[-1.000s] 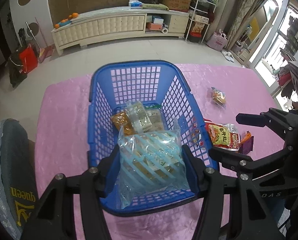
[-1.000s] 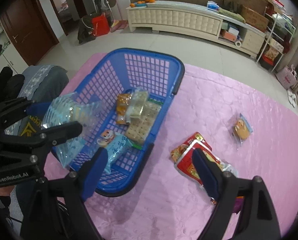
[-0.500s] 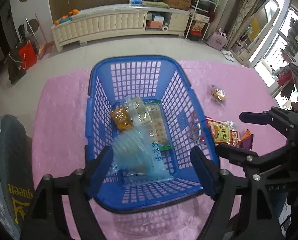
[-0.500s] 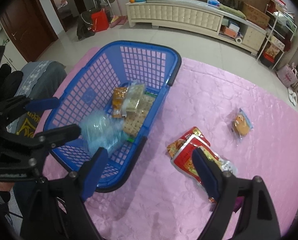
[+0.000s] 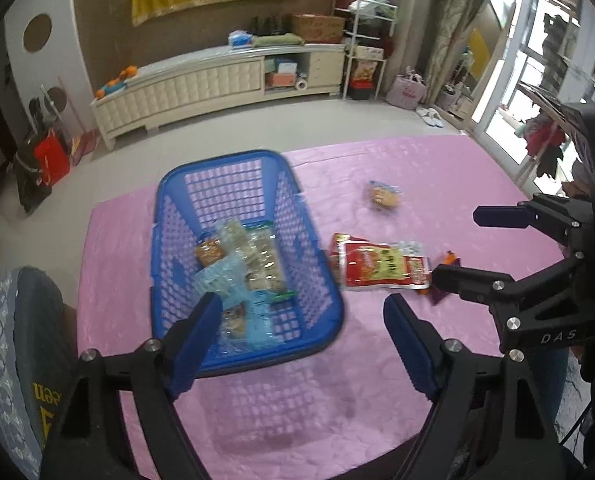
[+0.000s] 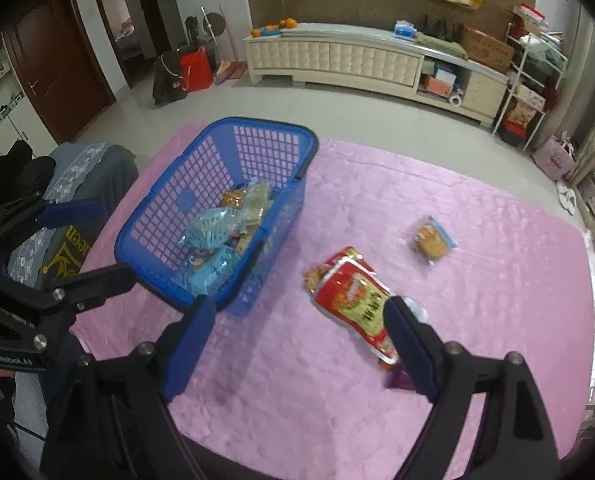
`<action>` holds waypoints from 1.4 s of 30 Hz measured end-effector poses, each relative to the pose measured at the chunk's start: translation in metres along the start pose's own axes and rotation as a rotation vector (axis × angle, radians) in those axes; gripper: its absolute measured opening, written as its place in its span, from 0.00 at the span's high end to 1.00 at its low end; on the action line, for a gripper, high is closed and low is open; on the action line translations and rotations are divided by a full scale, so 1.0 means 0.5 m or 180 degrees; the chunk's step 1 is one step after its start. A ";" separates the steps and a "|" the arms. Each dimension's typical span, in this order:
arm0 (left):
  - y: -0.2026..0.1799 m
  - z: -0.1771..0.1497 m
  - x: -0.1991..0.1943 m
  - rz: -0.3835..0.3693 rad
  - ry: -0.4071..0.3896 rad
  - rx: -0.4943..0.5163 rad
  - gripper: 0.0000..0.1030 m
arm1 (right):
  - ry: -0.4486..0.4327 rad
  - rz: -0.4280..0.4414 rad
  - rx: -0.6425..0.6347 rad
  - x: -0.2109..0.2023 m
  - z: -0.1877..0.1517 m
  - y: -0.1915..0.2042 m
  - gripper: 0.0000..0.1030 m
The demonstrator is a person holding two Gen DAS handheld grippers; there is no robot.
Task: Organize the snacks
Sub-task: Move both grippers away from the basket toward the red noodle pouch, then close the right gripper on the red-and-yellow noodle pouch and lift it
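Both my grippers, left (image 5: 303,346) and right (image 6: 297,346), have fingers wide and empty. Basket (image 6: 153,216) lies left of my right fingers. Next: close on the red pouch (image 6: 355,304) at the right fingertip.

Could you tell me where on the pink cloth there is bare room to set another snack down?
Free: the near strip between the blue basket and the red pouches, and the far right beyond the cookie packet. Crowded: around the pouches and inside the basket.
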State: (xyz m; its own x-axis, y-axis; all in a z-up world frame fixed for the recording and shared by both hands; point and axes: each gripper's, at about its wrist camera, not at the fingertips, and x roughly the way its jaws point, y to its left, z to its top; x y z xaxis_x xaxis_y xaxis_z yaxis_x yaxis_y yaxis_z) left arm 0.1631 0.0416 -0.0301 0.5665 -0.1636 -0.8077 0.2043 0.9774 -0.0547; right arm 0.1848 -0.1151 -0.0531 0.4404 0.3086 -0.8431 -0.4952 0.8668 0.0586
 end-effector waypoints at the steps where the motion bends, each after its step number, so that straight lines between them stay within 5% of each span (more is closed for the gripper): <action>1: -0.011 -0.001 0.000 -0.0020 -0.0007 0.0019 0.21 | -0.0001 -0.0010 0.0006 -0.006 -0.006 -0.008 0.14; 14: -0.156 -0.018 0.054 0.0007 -0.0064 0.0282 0.21 | -0.0135 0.0012 0.0064 -0.034 -0.094 -0.116 0.14; 24: -0.178 -0.058 0.099 -0.0060 -0.0174 -0.0425 0.21 | -0.0201 0.0313 -0.0132 0.015 -0.146 -0.180 0.14; 34: -0.194 -0.126 0.159 0.0262 -0.0108 -0.0796 0.21 | 0.0043 0.0489 -0.0843 0.125 -0.138 -0.204 0.14; 42: -0.211 -0.150 0.256 0.0308 0.0217 -0.0910 0.21 | 0.0403 0.0541 -0.1501 0.240 -0.122 -0.189 0.14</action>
State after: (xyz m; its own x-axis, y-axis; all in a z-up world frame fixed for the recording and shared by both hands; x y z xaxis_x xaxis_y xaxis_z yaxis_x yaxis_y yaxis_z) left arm 0.1540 -0.0723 -0.1718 0.5154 -0.0681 -0.8542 -0.0864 0.9876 -0.1308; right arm 0.2389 -0.1839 -0.1923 0.2448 0.3546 -0.9024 -0.8485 0.5287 -0.0225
